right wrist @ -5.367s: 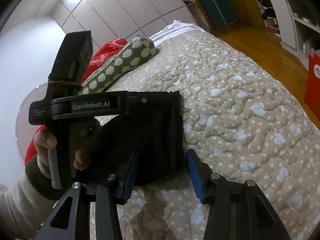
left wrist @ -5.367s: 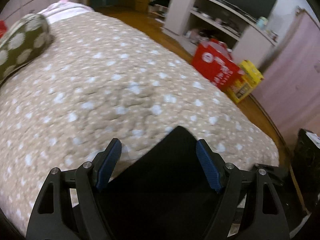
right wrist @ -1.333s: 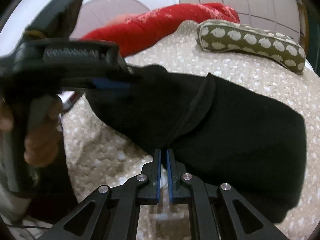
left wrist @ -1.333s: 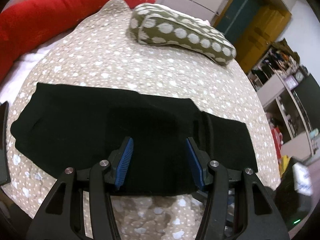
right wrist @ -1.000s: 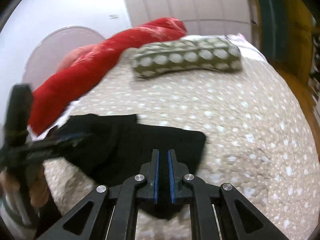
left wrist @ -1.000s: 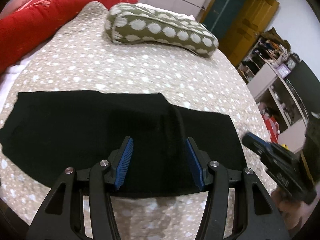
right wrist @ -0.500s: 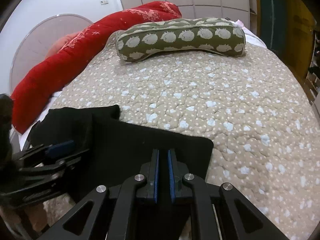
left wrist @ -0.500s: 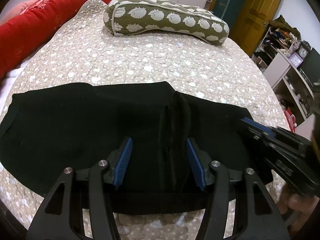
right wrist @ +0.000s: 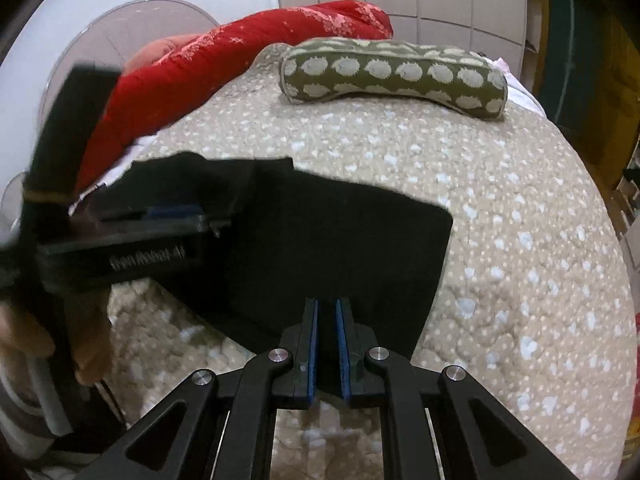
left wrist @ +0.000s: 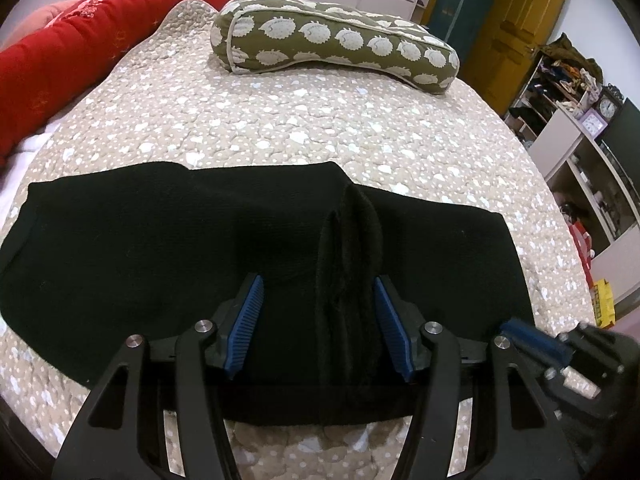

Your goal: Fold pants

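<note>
The black pants [left wrist: 168, 236] lie spread across the near part of the quilted bed, with a raised crease [left wrist: 352, 240] right of the middle. My left gripper [left wrist: 316, 320] is open, its blue pads straddling the near edge beside the crease. In the right wrist view the pants [right wrist: 340, 248] lie flat ahead. My right gripper [right wrist: 326, 344] is nearly shut, a narrow gap between its pads over the pants' near edge; I cannot see cloth pinched. It also shows blurred in the left wrist view [left wrist: 532, 340]. The left gripper also shows in the right wrist view [right wrist: 172, 216].
A beige dotted quilt [left wrist: 320, 120] covers the bed. An olive bolster pillow [left wrist: 340, 44] lies at the far end, and a red blanket [left wrist: 80, 48] runs along the far left. Shelves [left wrist: 580, 152] and a yellow door [left wrist: 512, 28] stand to the right.
My right gripper, shut on the pants 1.3 s ago, laid the cloth flat and its pads have parted slightly. The left gripper has stayed open and edged closer to the crease.
</note>
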`<move>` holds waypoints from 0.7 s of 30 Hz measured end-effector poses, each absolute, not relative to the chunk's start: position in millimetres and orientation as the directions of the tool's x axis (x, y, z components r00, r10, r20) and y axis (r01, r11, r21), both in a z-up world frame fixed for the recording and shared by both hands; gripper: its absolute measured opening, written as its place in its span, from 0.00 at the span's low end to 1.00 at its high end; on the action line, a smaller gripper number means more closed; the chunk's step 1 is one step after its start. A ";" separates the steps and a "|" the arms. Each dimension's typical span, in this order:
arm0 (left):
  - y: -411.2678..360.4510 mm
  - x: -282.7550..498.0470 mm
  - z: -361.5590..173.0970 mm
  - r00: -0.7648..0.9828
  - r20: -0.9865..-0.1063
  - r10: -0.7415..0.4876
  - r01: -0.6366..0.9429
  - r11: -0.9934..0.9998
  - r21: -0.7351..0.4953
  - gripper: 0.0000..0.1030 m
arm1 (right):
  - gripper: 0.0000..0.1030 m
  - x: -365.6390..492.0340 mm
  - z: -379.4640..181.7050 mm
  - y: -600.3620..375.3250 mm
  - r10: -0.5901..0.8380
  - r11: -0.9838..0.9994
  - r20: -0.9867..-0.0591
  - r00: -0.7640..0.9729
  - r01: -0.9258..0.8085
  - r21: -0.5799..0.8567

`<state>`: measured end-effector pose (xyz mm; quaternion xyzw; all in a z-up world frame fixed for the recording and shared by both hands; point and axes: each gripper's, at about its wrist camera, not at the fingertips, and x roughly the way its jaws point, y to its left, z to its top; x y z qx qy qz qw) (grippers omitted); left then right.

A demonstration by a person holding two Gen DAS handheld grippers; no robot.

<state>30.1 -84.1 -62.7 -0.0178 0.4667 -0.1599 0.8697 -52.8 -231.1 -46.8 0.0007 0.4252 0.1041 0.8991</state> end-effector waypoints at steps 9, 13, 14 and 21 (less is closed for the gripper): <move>-60.0 17.9 -44.8 0.559 -0.793 -0.241 0.211 0.967 -0.145 0.55 | 0.11 -24.2 -30.9 -222.0 0.247 0.969 -0.729 0.638 -0.175 0.175; -40.2 17.4 -40.0 0.569 -0.790 -0.228 0.169 0.973 -0.158 0.55 | 0.11 -4.7 -33.0 -201.1 0.263 0.964 -0.735 0.626 -0.207 0.168; -35.4 17.9 -39.8 0.571 -0.791 -0.220 0.156 0.975 -0.159 0.55 | 0.11 -0.4 -33.6 -196.6 0.265 0.963 -0.737 0.621 -0.213 0.167; -17.4 21.5 -45.1 0.564 -0.801 -0.202 0.104 0.979 -0.173 0.55 | 0.13 23.7 -54.2 -172.8 0.279 0.956 -0.761 0.586 -0.244 0.163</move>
